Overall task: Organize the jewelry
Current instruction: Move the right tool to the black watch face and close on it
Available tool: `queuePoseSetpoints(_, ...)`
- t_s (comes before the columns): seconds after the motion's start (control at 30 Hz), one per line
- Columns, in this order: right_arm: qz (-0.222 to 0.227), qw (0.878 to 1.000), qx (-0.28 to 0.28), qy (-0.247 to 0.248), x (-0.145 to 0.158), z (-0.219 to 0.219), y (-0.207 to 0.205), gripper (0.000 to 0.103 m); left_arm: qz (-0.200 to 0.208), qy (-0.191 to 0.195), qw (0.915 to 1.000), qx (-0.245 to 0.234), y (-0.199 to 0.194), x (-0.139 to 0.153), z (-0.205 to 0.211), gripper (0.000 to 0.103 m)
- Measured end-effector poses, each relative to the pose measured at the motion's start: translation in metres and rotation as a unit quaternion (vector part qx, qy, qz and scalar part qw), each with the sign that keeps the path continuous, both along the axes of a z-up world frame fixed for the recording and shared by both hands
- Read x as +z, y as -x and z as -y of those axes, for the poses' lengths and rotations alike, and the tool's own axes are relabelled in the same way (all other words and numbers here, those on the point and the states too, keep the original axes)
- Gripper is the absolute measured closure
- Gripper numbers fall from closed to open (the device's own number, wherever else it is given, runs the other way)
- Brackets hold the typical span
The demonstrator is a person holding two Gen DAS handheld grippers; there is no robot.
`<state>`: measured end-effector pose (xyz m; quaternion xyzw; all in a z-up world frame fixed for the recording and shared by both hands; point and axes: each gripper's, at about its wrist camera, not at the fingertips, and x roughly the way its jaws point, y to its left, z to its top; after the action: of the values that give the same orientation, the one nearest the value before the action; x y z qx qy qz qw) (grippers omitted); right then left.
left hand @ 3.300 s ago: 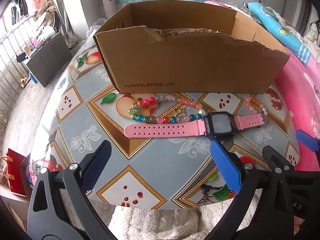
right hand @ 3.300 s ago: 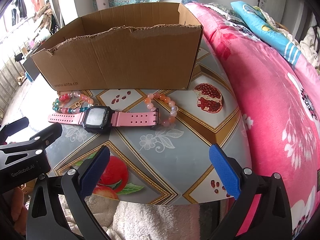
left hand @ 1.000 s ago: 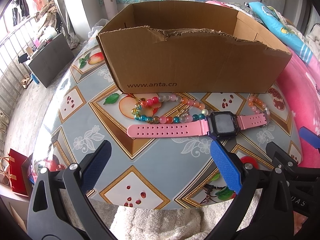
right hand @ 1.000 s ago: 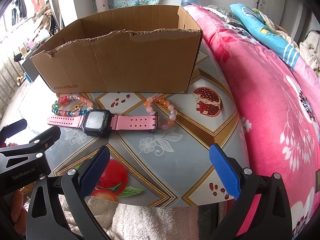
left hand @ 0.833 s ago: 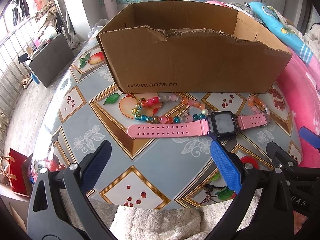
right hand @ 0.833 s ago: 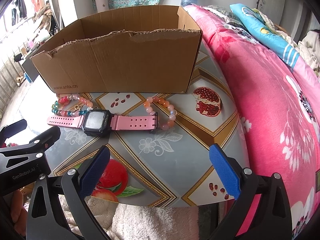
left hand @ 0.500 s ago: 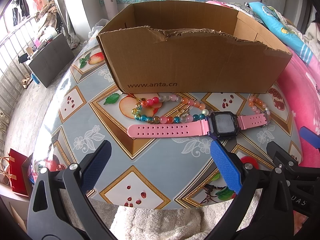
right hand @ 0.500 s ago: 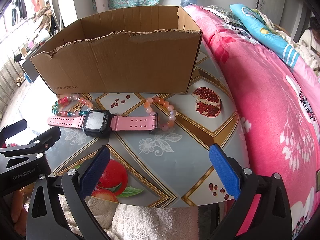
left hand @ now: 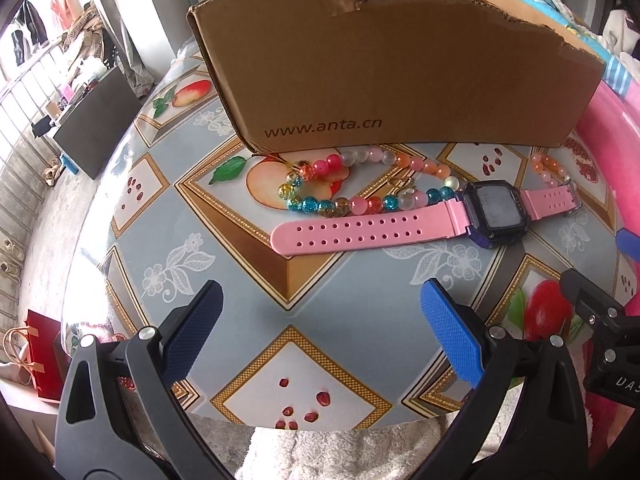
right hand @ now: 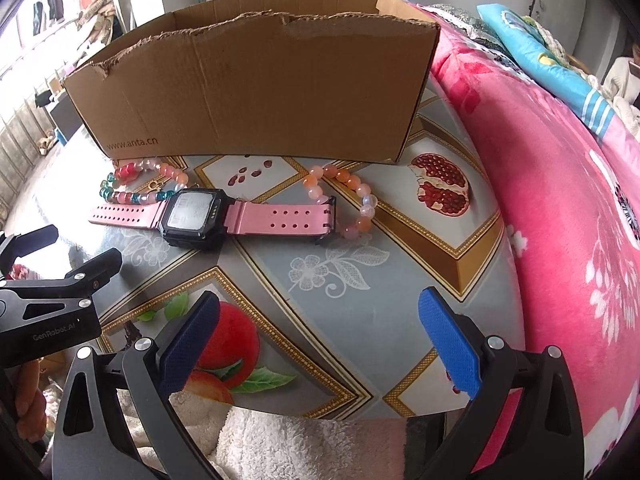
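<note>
We have moved our left gripper (left hand: 320,332) closer, both grippers wide open and empty, the pink watch (left hand: 496,216) at one o'clock to grab.

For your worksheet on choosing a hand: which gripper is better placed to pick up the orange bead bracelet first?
Right, probably. The orange bracelet lies ahead of the open right gripper, while for the left gripper it sits far right, beyond the watch.

The left gripper (left hand: 320,328) is held level, its jaws spread wide and empty; the right gripper (right hand: 318,336) is likewise held agape.
</note>
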<state>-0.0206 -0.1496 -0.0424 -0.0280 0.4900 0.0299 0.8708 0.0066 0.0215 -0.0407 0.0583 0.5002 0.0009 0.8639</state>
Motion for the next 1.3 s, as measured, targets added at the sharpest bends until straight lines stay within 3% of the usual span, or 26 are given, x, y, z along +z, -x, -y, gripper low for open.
queuePoseSetpoints(0.27,0.002,1.000,0.003,-0.002,-0.011,-0.003,0.002,0.006,0.021,-0.014,0.9992,-0.030,0.000,-0.002,0.006,0.007)
queuePoseSetpoints(0.53,0.007,1.000,0.003,-0.016,-0.013,0.000,0.001,0.006,0.012,0.008,0.9989,-0.045,-0.003,-0.002,0.000,0.007)
queuePoseSetpoints(0.7,0.010,1.000,0.004,-0.016,-0.014,0.003,-0.003,0.006,-0.001,0.049,0.9980,-0.041,-0.006,-0.006,-0.013,0.007)
queuePoseSetpoints(1.23,0.023,0.999,0.036,-0.014,-0.013,0.005,0.005,0.006,0.007,0.048,0.9974,-0.054,-0.004,-0.006,-0.013,0.007)
queuePoseSetpoints(1.3,0.042,0.998,0.041,-0.001,-0.007,0.004,0.009,0.006,0.010,0.049,0.9971,-0.058,-0.003,-0.007,-0.013,0.007)
